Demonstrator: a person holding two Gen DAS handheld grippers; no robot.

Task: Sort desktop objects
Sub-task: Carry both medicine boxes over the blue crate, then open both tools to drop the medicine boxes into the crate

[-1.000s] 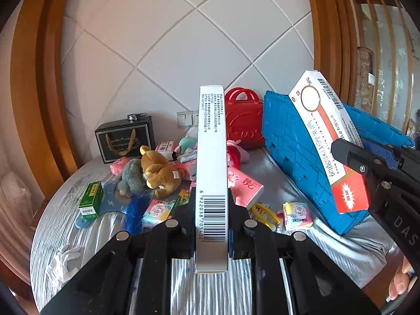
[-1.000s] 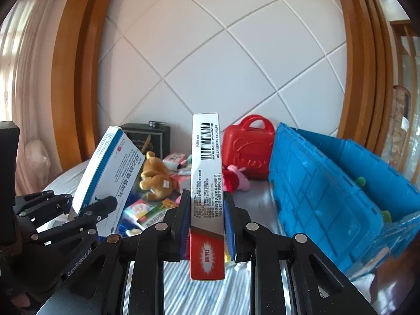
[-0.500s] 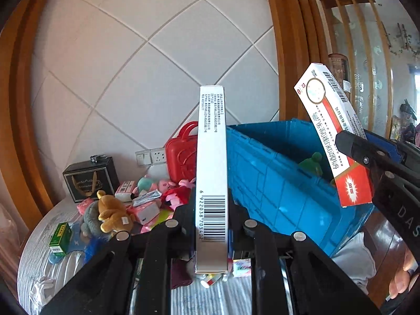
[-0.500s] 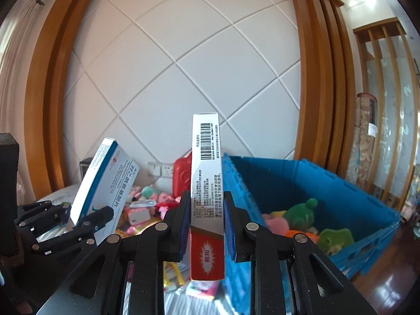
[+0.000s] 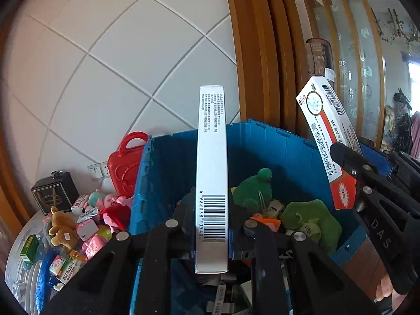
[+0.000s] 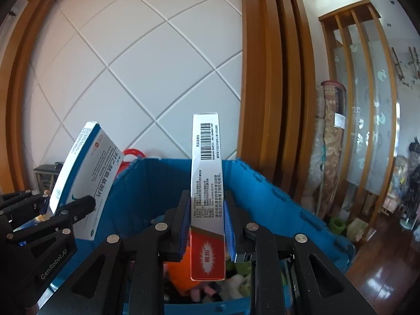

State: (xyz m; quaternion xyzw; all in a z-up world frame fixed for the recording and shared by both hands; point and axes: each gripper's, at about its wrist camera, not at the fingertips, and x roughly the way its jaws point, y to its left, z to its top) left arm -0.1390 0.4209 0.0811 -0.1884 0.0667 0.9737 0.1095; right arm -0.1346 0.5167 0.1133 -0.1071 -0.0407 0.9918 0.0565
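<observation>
My left gripper (image 5: 211,210) is shut on a white-and-blue medicine box (image 5: 211,157), held on edge with its barcode toward the camera. It hangs over the open blue crate (image 5: 275,152). My right gripper (image 6: 206,220) is shut on a white-and-red medicine box (image 6: 207,183), also above the blue crate (image 6: 262,191). Each wrist view shows the other gripper too: the right gripper (image 5: 349,173) with its red box (image 5: 325,136) at the right edge, and the left gripper (image 6: 71,210) with its blue-edged box (image 6: 86,173) at the left edge. Green plush toys (image 5: 252,189) lie inside the crate.
A red case (image 5: 123,162) stands against the wall left of the crate. Further left on the table are a black gift box (image 5: 53,191), a brown teddy (image 5: 61,228), a small green box (image 5: 29,246) and several packets. Wooden floor (image 6: 380,262) lies right of the crate.
Both grippers have swung to the right, from over the cluttered table to above the open blue crate. Each still holds its box the same way.
</observation>
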